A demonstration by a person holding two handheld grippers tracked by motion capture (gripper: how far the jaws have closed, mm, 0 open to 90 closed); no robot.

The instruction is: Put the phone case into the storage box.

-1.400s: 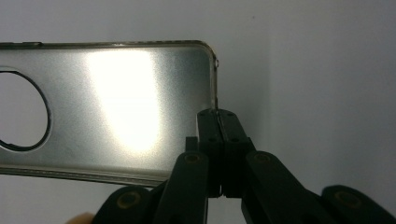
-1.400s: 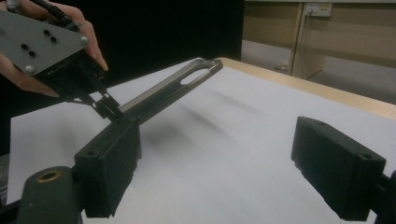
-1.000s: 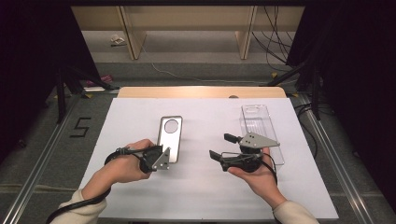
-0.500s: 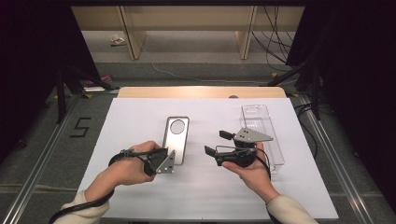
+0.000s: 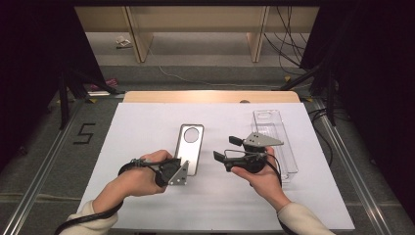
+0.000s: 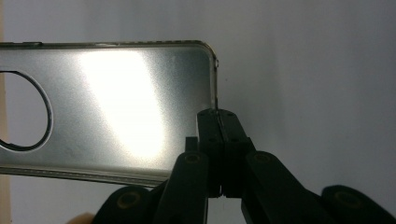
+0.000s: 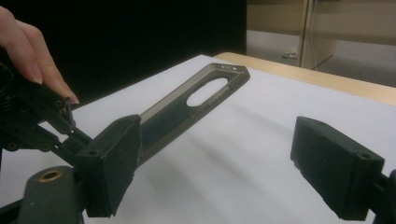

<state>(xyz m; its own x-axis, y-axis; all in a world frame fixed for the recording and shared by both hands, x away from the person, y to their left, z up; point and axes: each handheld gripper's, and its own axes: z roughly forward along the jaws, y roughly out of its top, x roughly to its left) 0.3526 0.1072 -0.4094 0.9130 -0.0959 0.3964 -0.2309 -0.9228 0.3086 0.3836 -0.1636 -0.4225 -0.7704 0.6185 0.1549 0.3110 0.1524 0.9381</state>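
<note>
White surface (image 5: 147, 127) with a dark room all around it. The left gripper (image 5: 182, 169) is pinched tight on the near edge of the silver phone case (image 5: 190, 147), which sits mid-surface, tilted up off it. The right gripper (image 5: 226, 149) hangs wide open just beside it, in front of a clear plastic tray (image 5: 276, 139).

We see a phone case (image 5: 189, 148): silver-grey, glossy, rounded corners, round cutout near its far end. It's lengthwise near table centre, near end pinched, body tilted up off the surface in the right gripper view. Clear plastic tray (image 5: 275, 139) lies flat, well right.
</note>
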